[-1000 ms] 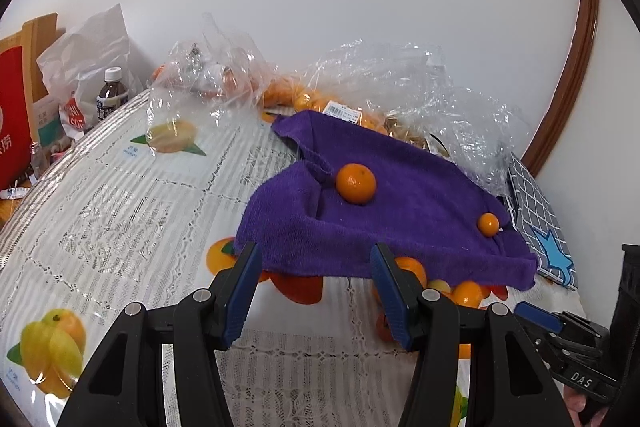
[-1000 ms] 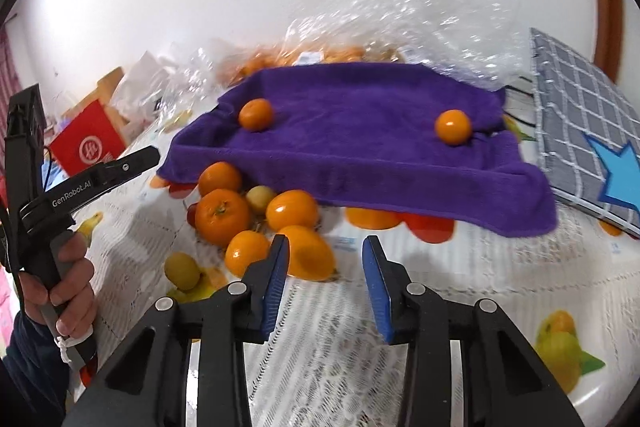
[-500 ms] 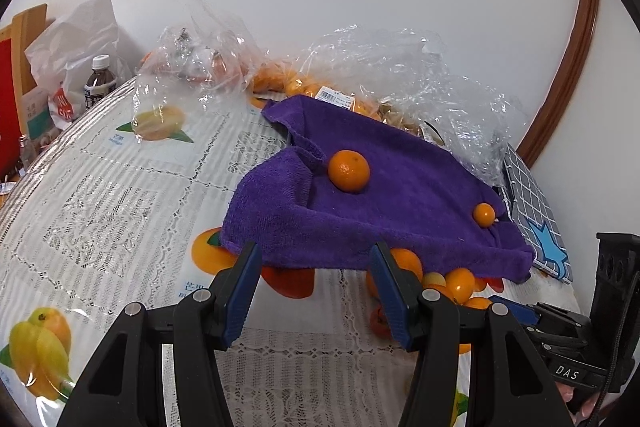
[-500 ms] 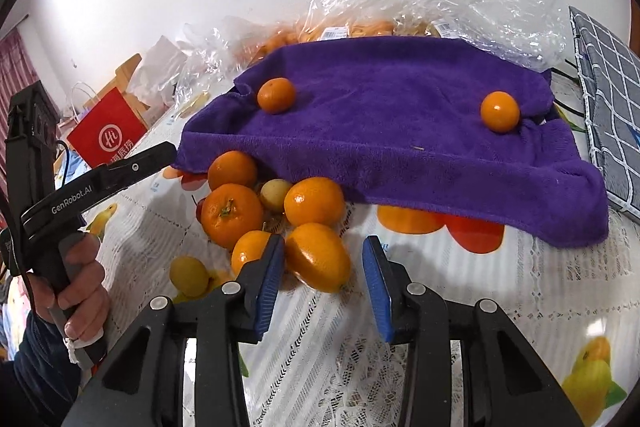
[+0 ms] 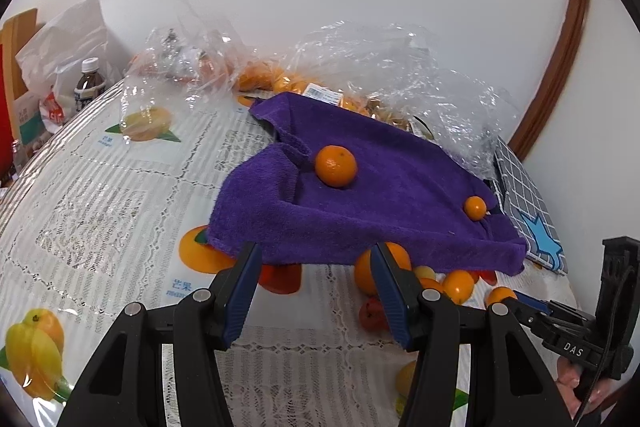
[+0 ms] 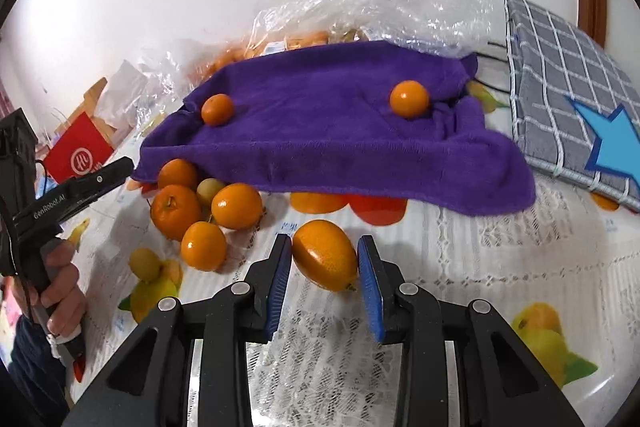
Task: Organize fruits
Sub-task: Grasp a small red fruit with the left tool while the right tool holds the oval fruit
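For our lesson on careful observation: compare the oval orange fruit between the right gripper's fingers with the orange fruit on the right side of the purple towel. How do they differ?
The oval fruit is elongated; the fruit on the towel is round. The oval fruit lies on the lace tablecloth, the round one up on the purple towel. The oval one sits between the right gripper fingers, with small gaps showing; the round one lies apart. Both are glossy orange.

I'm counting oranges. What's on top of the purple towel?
Two oranges sit on the purple towel: one left, one right. Whatever lies beneath its middle is hidden.
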A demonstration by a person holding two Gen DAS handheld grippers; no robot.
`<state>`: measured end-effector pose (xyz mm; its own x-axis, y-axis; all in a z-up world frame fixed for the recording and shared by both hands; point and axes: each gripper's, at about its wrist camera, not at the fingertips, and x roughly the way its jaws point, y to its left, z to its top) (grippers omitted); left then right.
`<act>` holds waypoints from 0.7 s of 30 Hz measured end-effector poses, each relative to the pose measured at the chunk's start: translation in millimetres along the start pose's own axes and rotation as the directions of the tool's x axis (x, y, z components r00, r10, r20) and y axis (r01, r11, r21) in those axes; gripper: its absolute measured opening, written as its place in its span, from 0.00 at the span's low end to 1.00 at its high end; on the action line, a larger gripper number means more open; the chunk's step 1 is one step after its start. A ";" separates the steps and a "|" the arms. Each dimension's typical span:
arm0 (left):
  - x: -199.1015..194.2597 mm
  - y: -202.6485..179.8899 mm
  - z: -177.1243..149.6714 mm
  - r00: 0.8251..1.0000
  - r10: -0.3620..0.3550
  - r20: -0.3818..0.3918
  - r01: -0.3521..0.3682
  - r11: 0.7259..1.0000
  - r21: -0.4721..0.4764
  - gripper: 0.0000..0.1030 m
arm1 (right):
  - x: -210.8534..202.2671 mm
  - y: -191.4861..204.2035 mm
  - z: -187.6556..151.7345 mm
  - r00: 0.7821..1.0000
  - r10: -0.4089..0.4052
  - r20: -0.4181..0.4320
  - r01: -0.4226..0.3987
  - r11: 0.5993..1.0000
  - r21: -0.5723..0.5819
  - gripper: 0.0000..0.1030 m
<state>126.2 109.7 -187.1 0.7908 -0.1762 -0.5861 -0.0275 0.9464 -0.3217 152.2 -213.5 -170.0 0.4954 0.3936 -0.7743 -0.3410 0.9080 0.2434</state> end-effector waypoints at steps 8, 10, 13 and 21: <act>-0.2 -5.5 -1.5 1.000 -0.030 -0.008 0.030 0.999 0.019 0.53 | 12.2 12.0 -1.3 0.998 -0.060 -0.026 0.058 0.997 -0.057 0.33; -0.1 -10.5 -2.9 0.999 -0.051 -0.020 0.051 0.998 0.040 0.53 | 8.8 9.6 -2.7 0.998 -0.060 -0.011 0.060 0.997 -0.048 0.33; 2.1 -16.0 -5.6 0.995 -0.081 -0.050 0.084 0.995 0.059 0.53 | -3.8 -0.4 -6.2 0.995 -0.094 0.039 0.094 0.996 -0.001 0.33; 10.5 -22.4 -10.6 0.988 -0.096 -0.119 0.105 0.992 0.074 0.34 | -17.5 -24.4 -10.2 0.994 -0.070 0.078 0.061 0.992 0.112 0.33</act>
<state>128.7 83.8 -194.0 0.7111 -0.2975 -0.6370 0.1011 0.9399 -0.3261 143.7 -244.0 -168.4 0.5787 0.3387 -0.7419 -0.2185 0.9408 0.2591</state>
